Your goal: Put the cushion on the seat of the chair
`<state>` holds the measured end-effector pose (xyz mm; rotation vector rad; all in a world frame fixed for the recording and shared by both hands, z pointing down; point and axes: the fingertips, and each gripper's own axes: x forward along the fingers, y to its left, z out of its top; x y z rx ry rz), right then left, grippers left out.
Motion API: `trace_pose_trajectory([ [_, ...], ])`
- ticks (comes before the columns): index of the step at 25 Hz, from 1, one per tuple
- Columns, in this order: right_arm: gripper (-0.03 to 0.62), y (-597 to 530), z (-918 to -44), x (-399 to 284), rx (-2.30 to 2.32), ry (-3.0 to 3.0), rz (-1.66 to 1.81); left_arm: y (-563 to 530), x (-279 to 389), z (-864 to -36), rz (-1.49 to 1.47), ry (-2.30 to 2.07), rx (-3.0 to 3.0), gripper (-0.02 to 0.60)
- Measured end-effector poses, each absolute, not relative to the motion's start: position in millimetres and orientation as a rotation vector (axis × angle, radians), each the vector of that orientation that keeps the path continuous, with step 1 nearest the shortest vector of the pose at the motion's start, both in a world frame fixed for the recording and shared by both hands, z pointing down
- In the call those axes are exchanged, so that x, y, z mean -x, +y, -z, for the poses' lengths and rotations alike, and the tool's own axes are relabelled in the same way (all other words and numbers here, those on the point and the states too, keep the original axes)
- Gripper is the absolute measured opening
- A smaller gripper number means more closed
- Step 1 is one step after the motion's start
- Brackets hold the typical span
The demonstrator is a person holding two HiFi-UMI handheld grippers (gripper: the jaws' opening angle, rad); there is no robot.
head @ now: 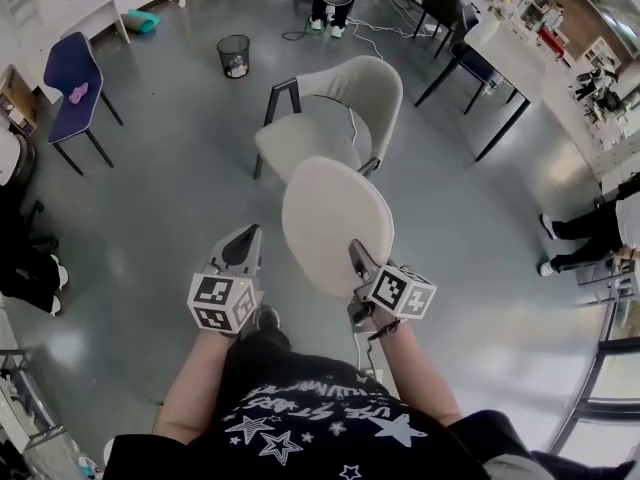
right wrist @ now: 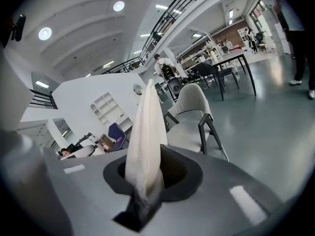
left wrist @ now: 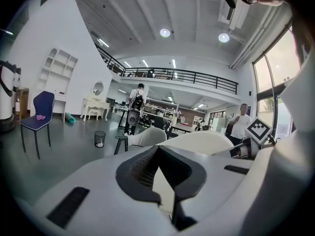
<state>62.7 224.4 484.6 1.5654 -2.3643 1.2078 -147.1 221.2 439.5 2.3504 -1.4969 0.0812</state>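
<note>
Your right tongs (head: 357,258): clamped on cushion (head: 335,218) edge, pointing forward-down | your left tongs (head: 248,238): together, empty, alongside | chair (head: 335,118) ahead

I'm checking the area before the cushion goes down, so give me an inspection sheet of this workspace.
Surface: glossy grey floor.
Job's things: cream cushion held on edge in the air; beige chair ahead, seat bare.
Clutter: black waste bin; blue chair with a pink thing on its seat; teal roll.
Grippers: right hand-held gripper shut on the cushion's lower edge; left hand-held gripper shut, empty, apart from the cushion.
Cables: loose leads on the floor near a black-legged table.
Surroundings: one person far ahead, another at right.
</note>
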Motion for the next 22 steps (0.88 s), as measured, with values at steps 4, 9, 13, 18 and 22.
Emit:
trace_pose_trajectory([
  [4, 0.061, 203, -490, -44, -1.622, -2.294, -1.26, 198, 174, -441, -0.059, -1.459, -2.337, 0.009],
  [9, 0.06, 187, -495, -20, -1.666, -2.249, -1.28, 178, 202, -447, -0.032, -1.405, -2.329, 0.009],
  [13, 0.061, 180, -498, -8, -1.678, -2.234, -1.279, 164, 213, -454, -0.048, -1.389, -2.344, 0.009],
  [18, 0.061, 166, -504, -9, -1.695, -2.22, -1.274, 146, 213, -464, -0.053, -1.357, -2.352, 0.009],
  [22, 0.061, 145, -511, -20, -1.718, -2.204, -1.286, 129, 206, -468, -0.084, -1.348, -2.366, 0.009],
])
